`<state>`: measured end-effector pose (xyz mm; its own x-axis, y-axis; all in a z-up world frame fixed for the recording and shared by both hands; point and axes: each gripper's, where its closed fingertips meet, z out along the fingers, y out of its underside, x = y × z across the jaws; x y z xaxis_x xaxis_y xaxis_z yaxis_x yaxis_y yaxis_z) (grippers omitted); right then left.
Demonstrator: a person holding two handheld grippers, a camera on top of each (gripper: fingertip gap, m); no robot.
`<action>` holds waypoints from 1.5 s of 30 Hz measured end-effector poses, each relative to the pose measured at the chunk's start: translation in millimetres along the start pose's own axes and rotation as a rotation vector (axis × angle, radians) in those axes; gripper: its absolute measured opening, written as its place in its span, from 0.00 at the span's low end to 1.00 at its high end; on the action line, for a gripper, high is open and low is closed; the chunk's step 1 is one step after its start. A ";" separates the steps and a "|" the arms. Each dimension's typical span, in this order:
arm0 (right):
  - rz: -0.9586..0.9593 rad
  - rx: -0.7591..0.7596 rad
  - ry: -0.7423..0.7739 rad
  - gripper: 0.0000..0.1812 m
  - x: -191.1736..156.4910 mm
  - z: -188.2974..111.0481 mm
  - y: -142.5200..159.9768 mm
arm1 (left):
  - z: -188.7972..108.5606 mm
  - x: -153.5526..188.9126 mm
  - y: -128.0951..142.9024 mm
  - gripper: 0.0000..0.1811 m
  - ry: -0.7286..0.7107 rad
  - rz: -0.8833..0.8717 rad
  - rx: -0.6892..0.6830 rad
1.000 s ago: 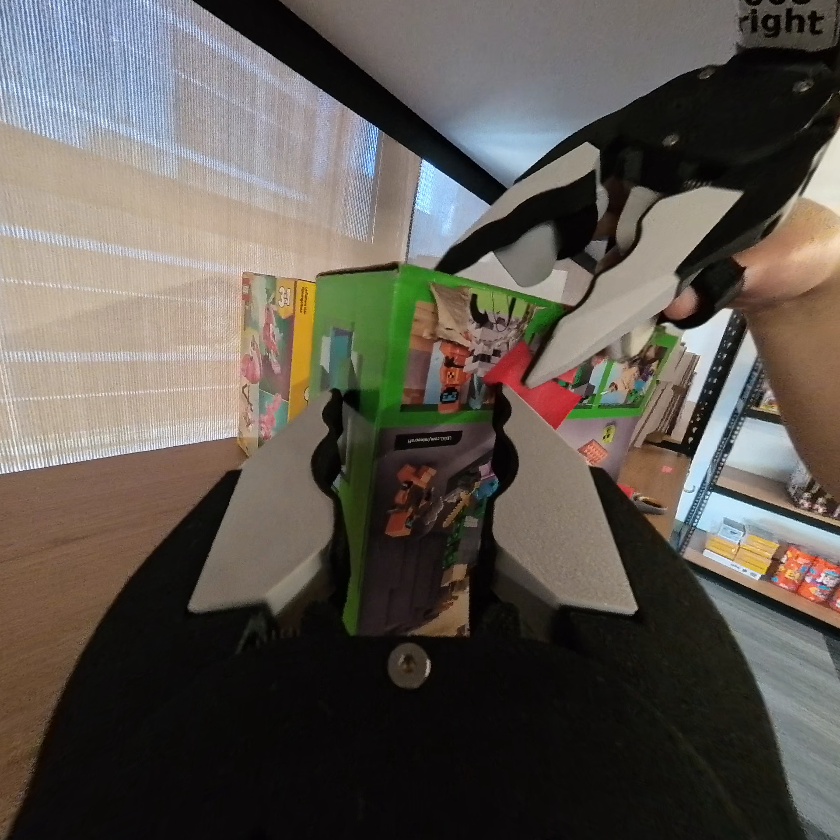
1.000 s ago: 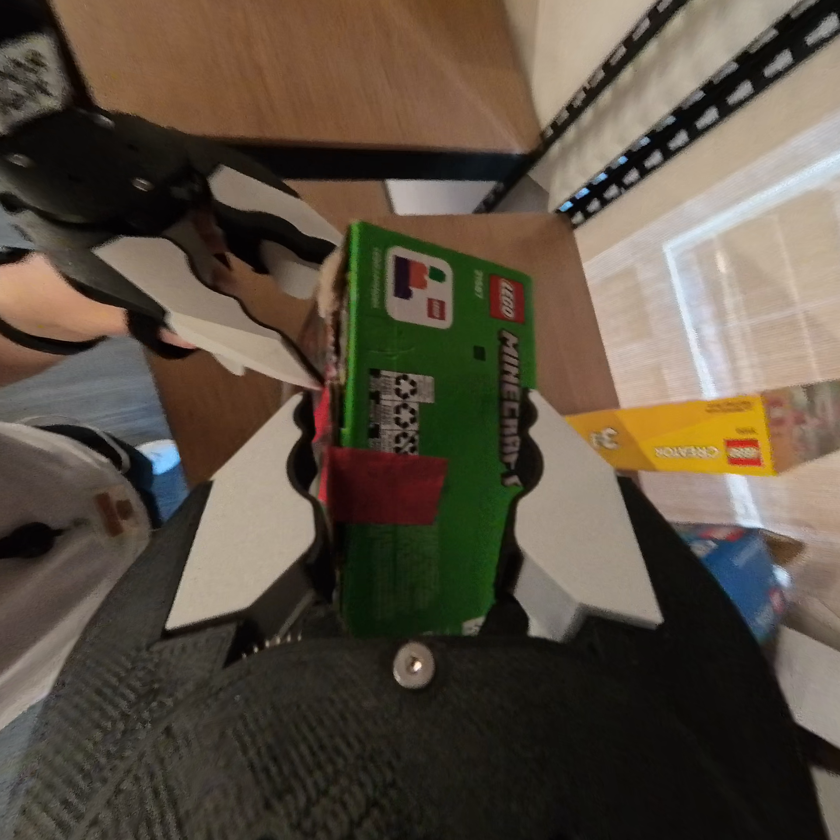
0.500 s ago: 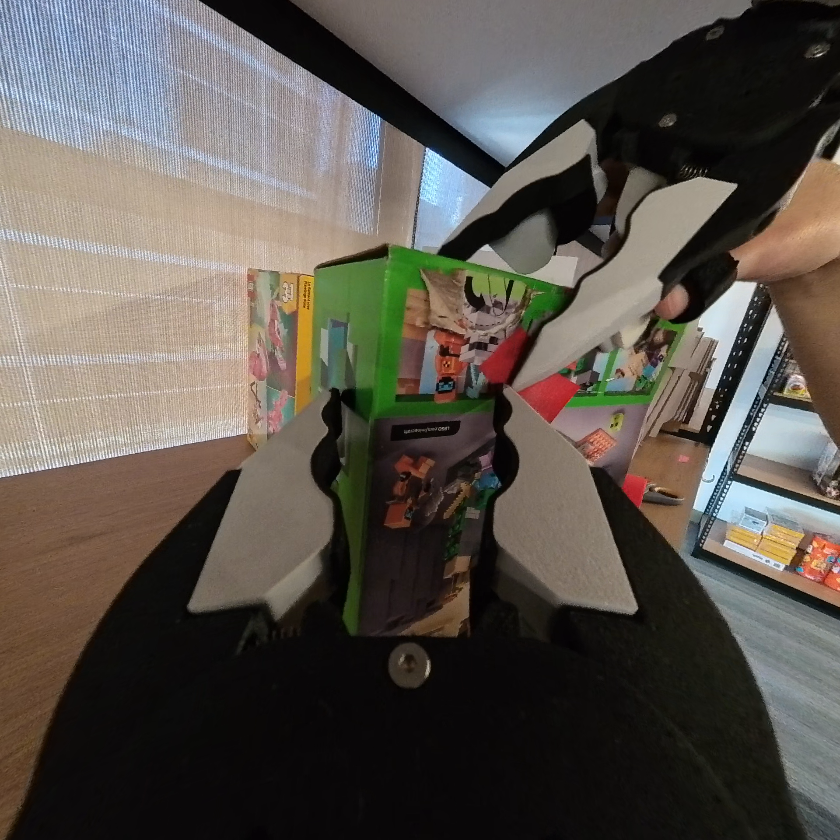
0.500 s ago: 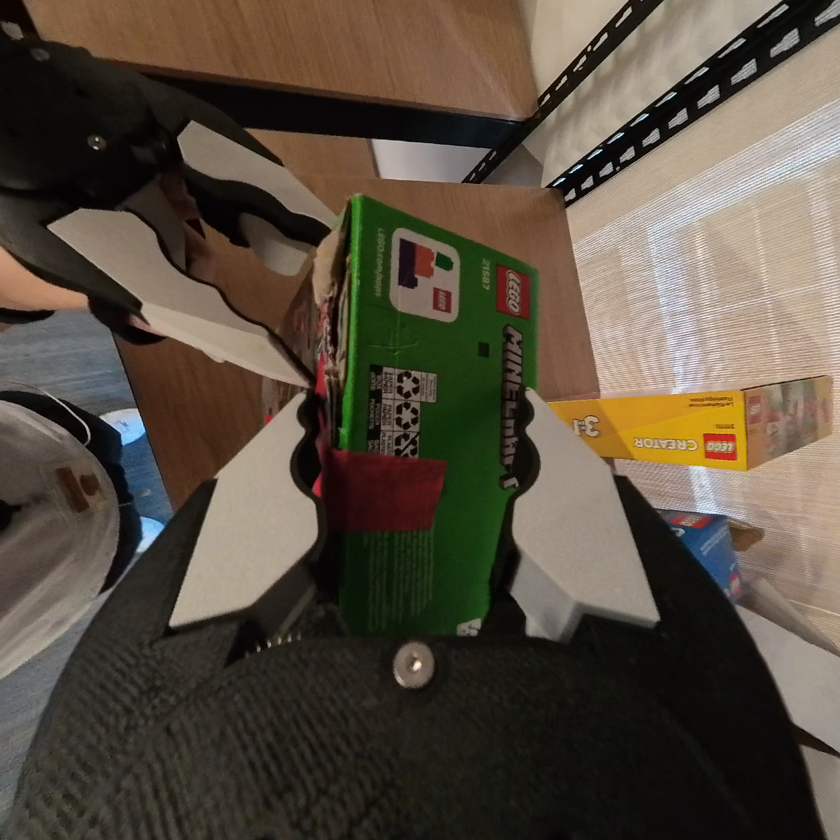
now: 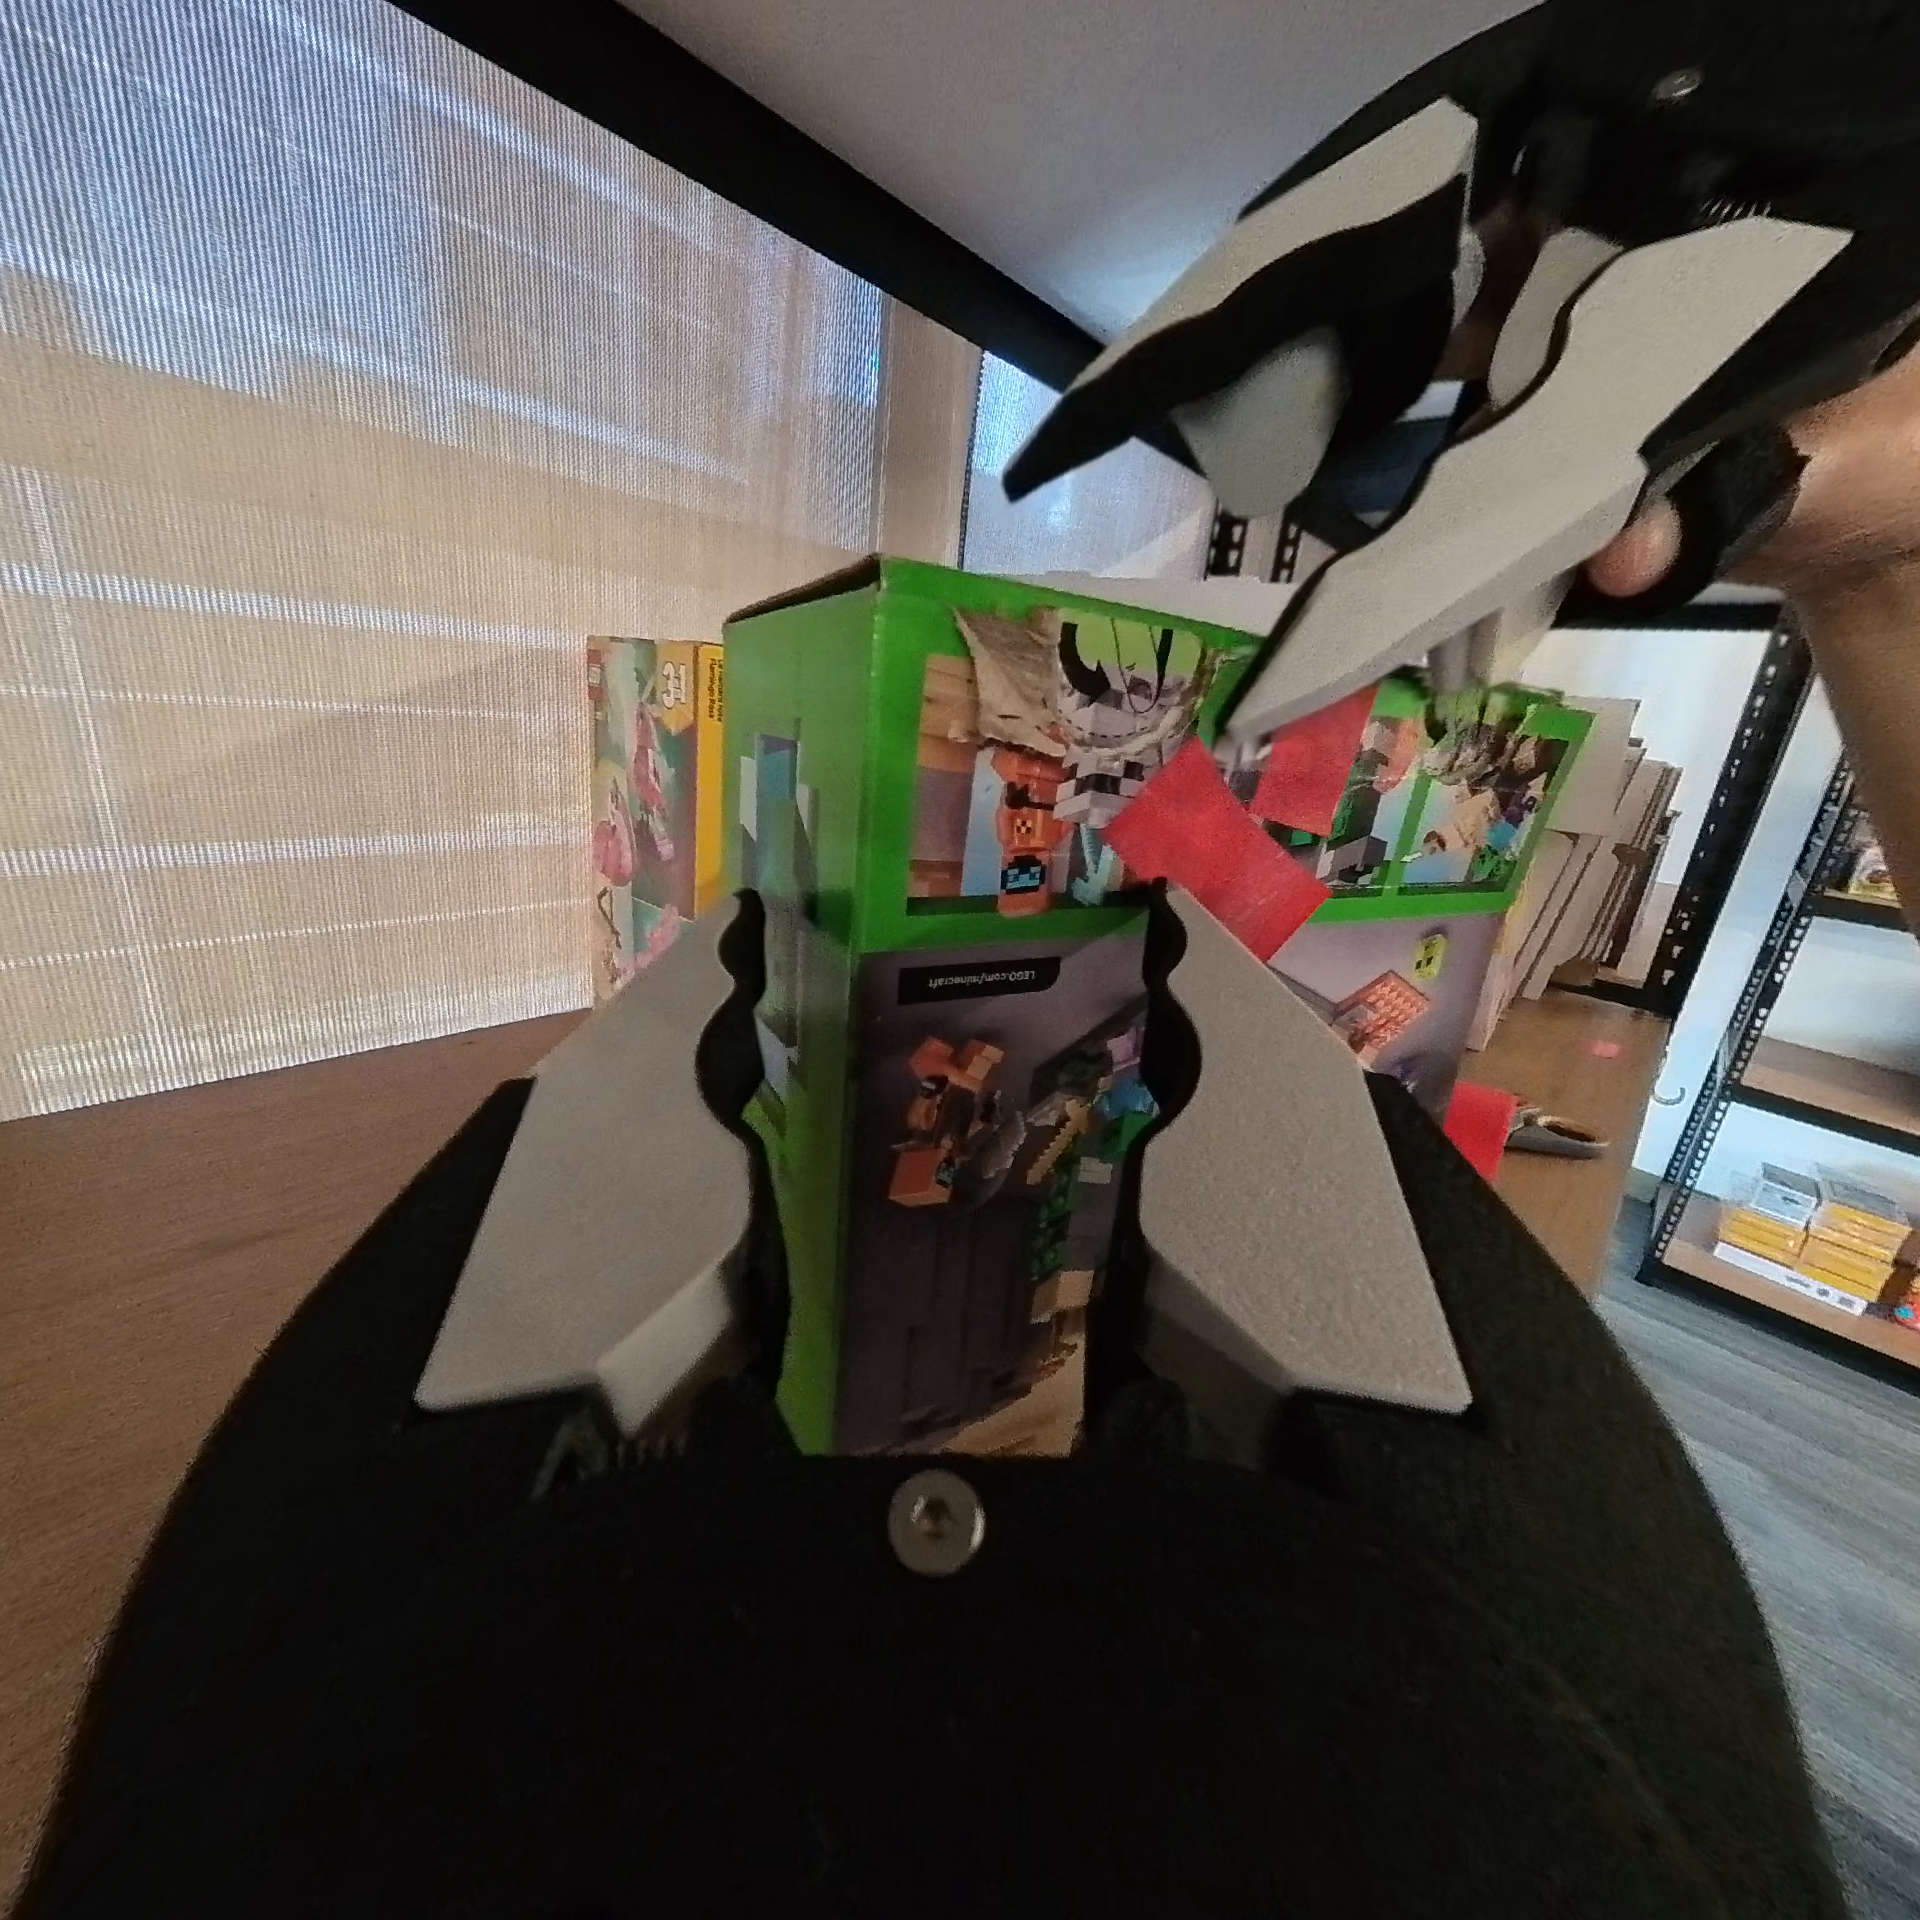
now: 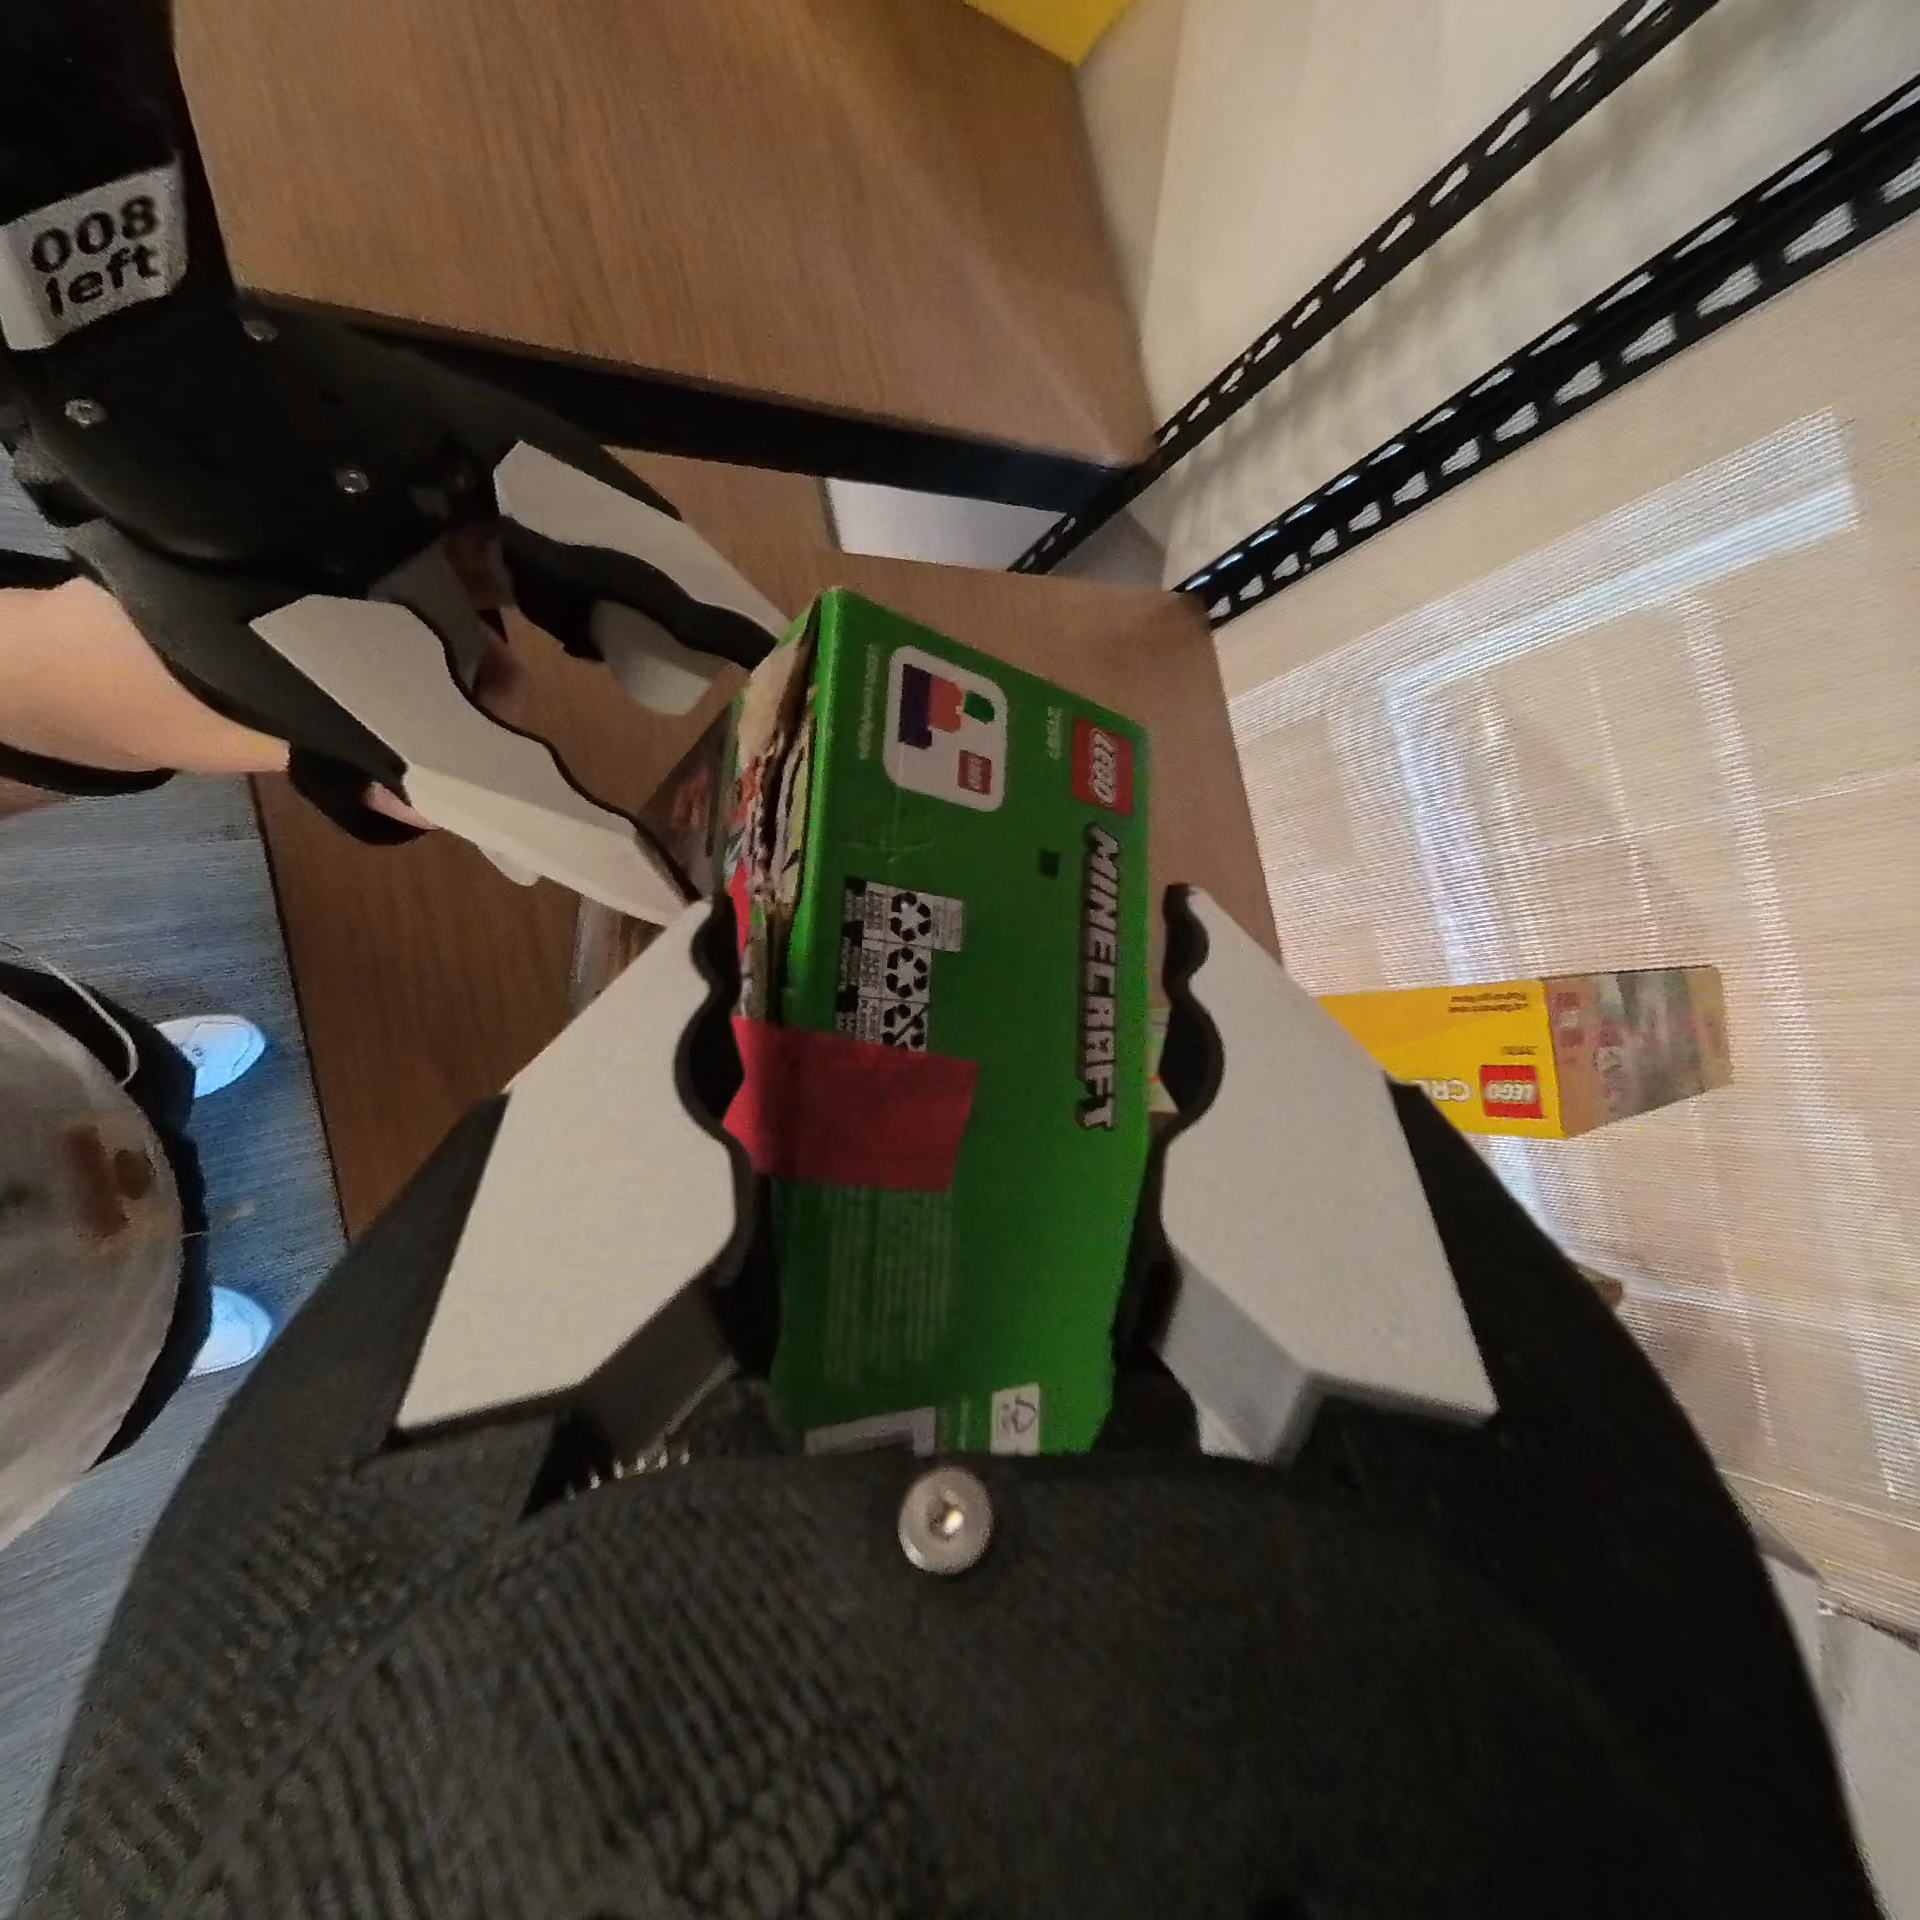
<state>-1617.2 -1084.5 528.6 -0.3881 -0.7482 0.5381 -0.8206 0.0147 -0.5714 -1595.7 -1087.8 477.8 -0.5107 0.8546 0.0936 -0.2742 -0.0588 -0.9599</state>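
A green toy-brick box (image 5: 977, 1195) with torn flaps and red tape (image 5: 1216, 873) is held above a wooden shelf board (image 5: 208, 1195). My left gripper (image 5: 954, 904) is shut on one narrow end of it. My right gripper (image 5: 1127, 608) comes in from the upper right, its near finger lying on the box's printed face by the tape. In the right wrist view the right gripper (image 6: 948, 904) is shut across the green box (image 6: 935, 1268), with the red tape (image 6: 852, 1112) by its left finger. The left gripper (image 6: 732, 769) shows at the box's far end.
A yellow toy box (image 5: 655, 790) stands at the shelf's back by the window blind, and it also shows in the right wrist view (image 6: 1507, 1060). A black rack (image 5: 1745, 987) with small packs stands to the right. An upper shelf board (image 6: 623, 208) and a person's shoes (image 6: 218, 1049) show.
The right gripper has risen and tilted relative to the box, so its far fingertip now shows above the box's top edge. Both grippers still grip the box.
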 end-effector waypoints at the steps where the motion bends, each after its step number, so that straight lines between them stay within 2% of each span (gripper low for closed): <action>1: -0.006 -0.005 0.003 0.45 0.5 -1.5 1.6 | 0.3 -0.4 -0.1 0.40 -0.001 -0.002 0.001; 5: -0.107 -0.046 0.061 0.48 0.1 3.9 12.5 | 0.8 -3.0 -0.1 0.44 -0.022 -0.006 0.012; 14: -0.337 -0.036 0.167 0.50 -6.2 0.7 8.9 | 2.5 -1.7 4.3 0.47 -0.041 -0.005 -0.004; 21: -0.207 0.034 0.150 0.50 0.1 0.8 -1.6 | 3.0 1.4 4.4 0.45 -0.020 -0.011 0.002; 25: -0.256 0.000 0.174 0.49 1.3 3.5 -3.9 | 3.6 2.9 8.3 0.44 -0.021 0.009 -0.023; 34: -0.242 0.071 0.199 0.43 2.1 -11.3 -11.3 | 2.3 3.8 5.7 0.41 0.003 -0.005 -0.015; 37: -0.232 0.058 0.172 0.43 -3.1 -6.5 -3.0 | 0.2 2.5 -1.7 0.38 0.002 0.009 0.012; 39: -0.241 0.049 0.231 0.44 4.0 -6.9 -0.8 | 1.1 2.1 0.2 0.36 0.006 0.018 -0.003; 41: -0.211 0.116 0.288 0.40 7.6 -20.4 -7.7 | 2.0 1.2 2.4 0.35 0.009 0.014 -0.010; 43: -0.132 0.255 0.312 0.31 0.4 -43.3 -14.9 | 1.4 1.1 2.4 0.35 0.014 -0.008 -0.008; 45: -0.005 0.392 0.290 0.16 -17.2 -64.0 -11.9 | 0.7 1.6 2.3 0.35 0.007 -0.011 -0.012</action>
<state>-1627.6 -1029.4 565.9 -0.5308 -0.5313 0.6602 -0.6249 -0.2808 -0.7285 -1597.7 -1086.9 475.9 -0.5021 0.8588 0.1020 -0.2697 -0.0435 -0.9620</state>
